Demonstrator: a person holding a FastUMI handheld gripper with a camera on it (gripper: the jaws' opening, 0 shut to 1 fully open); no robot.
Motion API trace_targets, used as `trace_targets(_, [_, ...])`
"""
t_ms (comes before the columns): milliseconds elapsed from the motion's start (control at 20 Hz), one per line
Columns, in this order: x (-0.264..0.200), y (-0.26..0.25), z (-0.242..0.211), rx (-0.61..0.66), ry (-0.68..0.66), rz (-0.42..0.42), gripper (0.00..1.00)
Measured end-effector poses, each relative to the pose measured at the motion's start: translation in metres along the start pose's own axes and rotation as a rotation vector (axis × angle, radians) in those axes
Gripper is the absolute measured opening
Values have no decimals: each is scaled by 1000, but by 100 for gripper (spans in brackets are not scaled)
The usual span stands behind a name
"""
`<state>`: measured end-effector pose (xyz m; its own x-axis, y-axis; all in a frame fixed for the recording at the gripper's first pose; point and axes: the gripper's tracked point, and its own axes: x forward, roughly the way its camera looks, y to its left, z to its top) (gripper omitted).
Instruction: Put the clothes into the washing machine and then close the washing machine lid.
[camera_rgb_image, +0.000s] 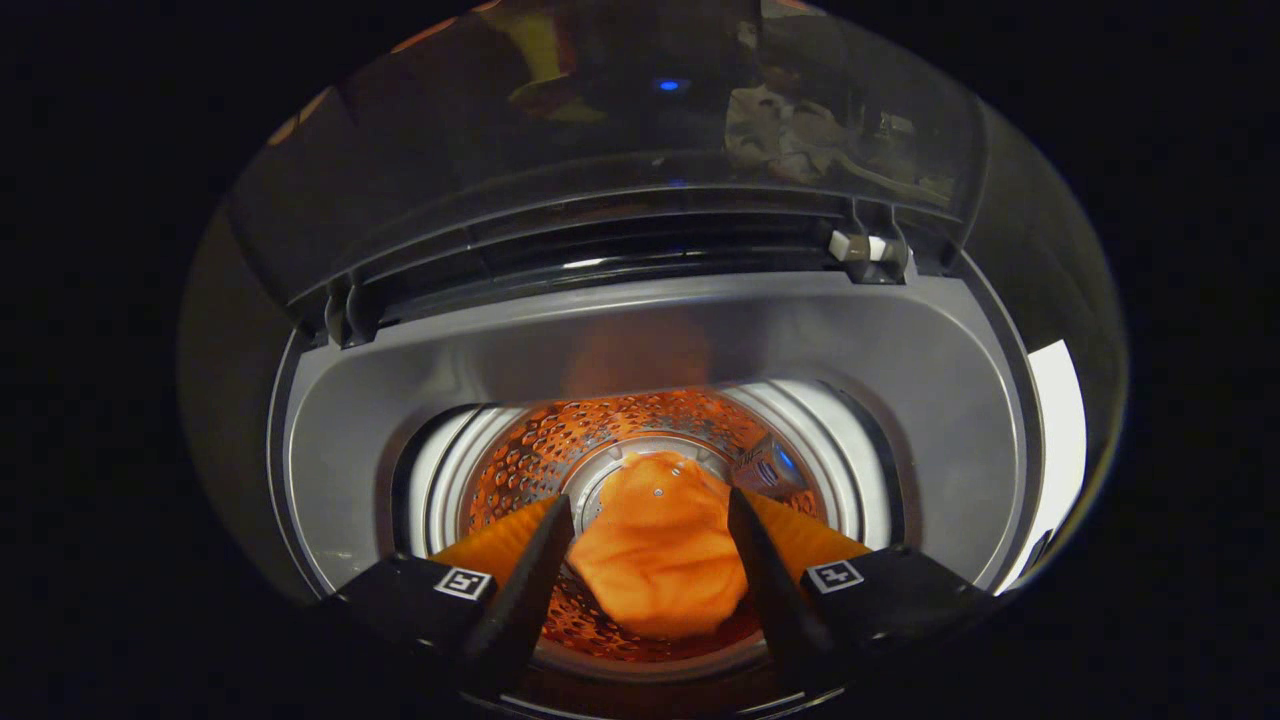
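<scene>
I look straight down into a top-loading washing machine (900, 400) with a grey top frame. Its perforated steel drum (520, 460) glows orange from the cloth's reflection. A crumpled orange garment (655, 560) lies on the drum's floor, seen between and beyond my fingers. My gripper (650, 500) hangs above the drum opening, open, its two fingers spread wide. The fingers do not appear to press on the garment. The dark see-through lid (620, 120) stands raised behind the opening.
Two hinges (340, 312) (875, 250) hold the lid at the back of the frame. A small labelled part (765, 468) sits on the drum wall just past the right finger. The lid reflects a blue light (670, 85). A bright white surface (1060, 440) lies right of the machine.
</scene>
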<state>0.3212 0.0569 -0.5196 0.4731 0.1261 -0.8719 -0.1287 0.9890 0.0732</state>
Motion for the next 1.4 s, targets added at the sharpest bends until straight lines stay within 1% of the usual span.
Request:
trace_targets(50, [-2,1,-1,-4,2,1,99])
trace_targets(150, [-6,-1,1,-11,-12,-1,99])
trace_targets(250, [-13,4,2,-16,-36,18,99])
trace_targets(400, [-33,21,10,-6,-133,87,99])
trace_targets(450, [-42,26,9,-5,-151,99,99])
trace_targets(600, [-68,33,8,-4,-213,93,99])
trace_targets(800, [-124,41,20,-17,-321,78,99])
trace_targets(1000, [-193,59,59,14,-484,126,98])
trace_targets(1200, [-265,66,115,0,-655,132,98])
trace_targets(1400, [-313,77,173,-11,-769,162,98])
